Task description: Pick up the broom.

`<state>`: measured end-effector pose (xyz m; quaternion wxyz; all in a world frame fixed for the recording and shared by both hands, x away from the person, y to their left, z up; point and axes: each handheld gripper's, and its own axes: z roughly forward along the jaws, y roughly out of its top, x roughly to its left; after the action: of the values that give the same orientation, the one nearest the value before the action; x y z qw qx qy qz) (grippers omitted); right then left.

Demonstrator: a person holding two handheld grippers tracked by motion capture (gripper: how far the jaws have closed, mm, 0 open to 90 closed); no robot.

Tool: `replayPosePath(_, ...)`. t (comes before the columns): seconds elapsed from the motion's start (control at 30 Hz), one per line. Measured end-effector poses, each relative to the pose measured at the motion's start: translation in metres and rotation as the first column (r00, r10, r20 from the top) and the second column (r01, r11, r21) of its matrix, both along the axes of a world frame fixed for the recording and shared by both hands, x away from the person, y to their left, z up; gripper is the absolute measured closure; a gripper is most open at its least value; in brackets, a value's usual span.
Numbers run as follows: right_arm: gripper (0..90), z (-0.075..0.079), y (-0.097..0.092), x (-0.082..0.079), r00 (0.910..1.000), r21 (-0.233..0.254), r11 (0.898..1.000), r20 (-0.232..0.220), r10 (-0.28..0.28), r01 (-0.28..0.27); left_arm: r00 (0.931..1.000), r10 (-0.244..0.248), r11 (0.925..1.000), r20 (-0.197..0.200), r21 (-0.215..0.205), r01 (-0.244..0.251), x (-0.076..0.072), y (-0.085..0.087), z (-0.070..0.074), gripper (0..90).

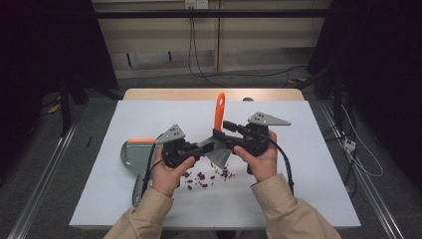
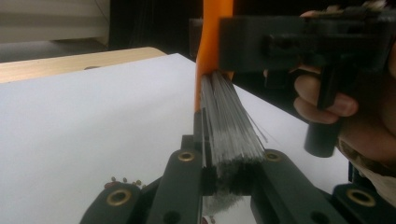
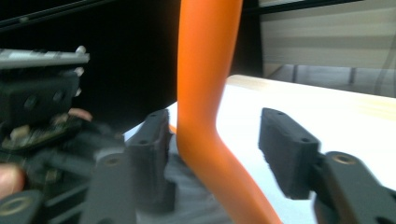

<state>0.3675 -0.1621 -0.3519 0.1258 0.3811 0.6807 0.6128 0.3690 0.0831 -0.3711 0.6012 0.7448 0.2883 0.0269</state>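
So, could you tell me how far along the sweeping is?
Done: nothing swept yet; the red bits lie scattered on the white sheet. In hand: the left gripper clamps the brush bristles, the right gripper's jaws stand open around its orange handle. Left: sweeping into the dustpan.

Orange-handled brush [image 1: 219, 110] with grey bristles [image 2: 229, 126]; dark red bits [image 1: 201, 178], white table cover [image 1: 149, 119]; grey dustpan [image 1: 130, 152]
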Motion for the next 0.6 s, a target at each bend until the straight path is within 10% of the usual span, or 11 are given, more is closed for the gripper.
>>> replayPosePath(0.6,38.7,-0.024,-0.026,0.005,0.9896,-0.010,0.990,-0.004,0.143,-0.144,0.9992,-0.039,0.9992,-0.004,-0.007,0.039,0.003,0.001,0.002,84.7)
